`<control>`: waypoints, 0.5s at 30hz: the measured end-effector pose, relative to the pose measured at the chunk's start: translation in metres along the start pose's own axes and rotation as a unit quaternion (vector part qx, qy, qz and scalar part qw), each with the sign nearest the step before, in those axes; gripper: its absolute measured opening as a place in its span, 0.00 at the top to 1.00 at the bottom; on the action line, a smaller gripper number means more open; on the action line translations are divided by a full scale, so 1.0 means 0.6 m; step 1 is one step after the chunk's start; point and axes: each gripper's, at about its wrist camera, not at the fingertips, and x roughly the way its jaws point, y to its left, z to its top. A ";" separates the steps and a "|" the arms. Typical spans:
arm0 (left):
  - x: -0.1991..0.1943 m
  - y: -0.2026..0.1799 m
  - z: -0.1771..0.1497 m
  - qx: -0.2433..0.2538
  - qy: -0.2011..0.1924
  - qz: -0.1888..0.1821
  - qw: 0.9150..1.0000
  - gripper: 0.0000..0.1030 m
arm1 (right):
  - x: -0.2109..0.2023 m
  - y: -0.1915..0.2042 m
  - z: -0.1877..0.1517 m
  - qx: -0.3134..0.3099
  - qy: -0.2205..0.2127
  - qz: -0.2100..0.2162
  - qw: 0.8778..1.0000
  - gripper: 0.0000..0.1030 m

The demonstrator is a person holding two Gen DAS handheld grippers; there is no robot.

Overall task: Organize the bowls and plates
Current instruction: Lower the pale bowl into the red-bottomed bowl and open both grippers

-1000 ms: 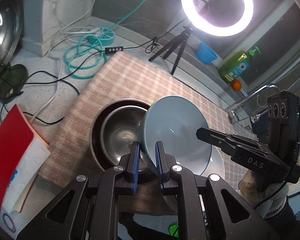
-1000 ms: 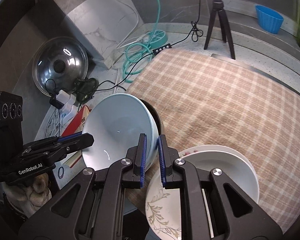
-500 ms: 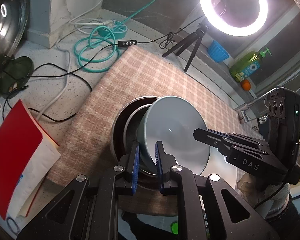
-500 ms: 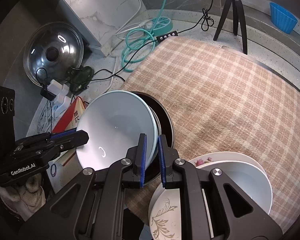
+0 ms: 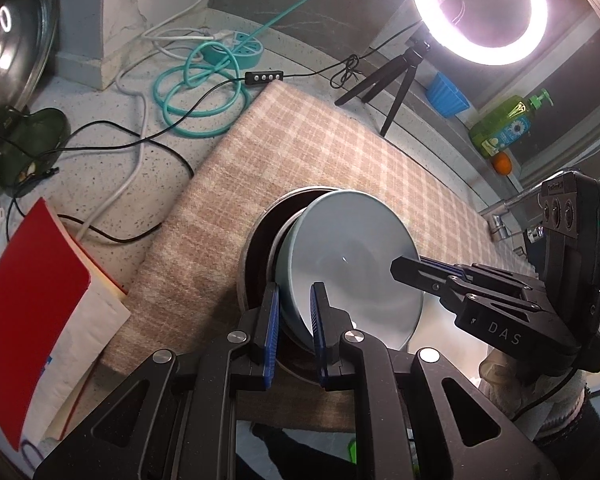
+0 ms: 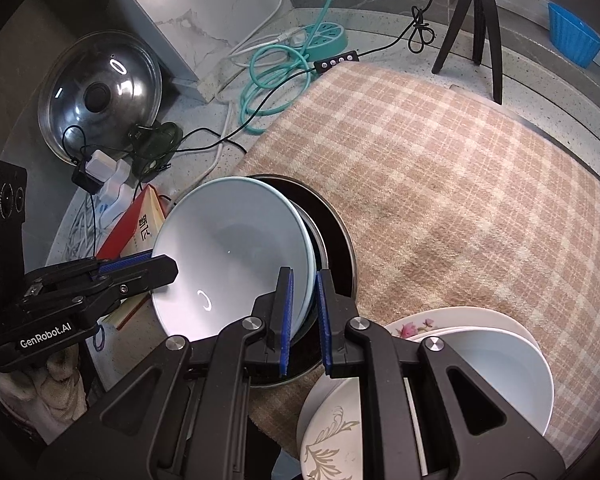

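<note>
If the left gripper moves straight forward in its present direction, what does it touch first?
Probably nothing new: the left gripper already straddles the rim of the light blue bowl. Pushing on would press the rim deeper between its fingers, then toward the steel bowl behind; depth is unclear.

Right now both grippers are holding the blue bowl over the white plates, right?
Not quite. Both grippers, left and right, hold the blue bowl, but it sits over the dark bowl, not the white plates beside it. The right wrist view shows this.
</note>
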 end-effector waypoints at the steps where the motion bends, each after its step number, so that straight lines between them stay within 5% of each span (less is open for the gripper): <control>1: 0.001 0.000 0.000 0.000 0.002 0.001 1.000 0.87 | 0.001 0.000 0.000 0.001 0.001 -0.001 1.000 0.88; 15: 0.003 0.000 0.003 0.003 0.000 0.004 1.000 0.87 | 0.004 0.000 0.000 -0.003 -0.001 -0.003 1.000 0.86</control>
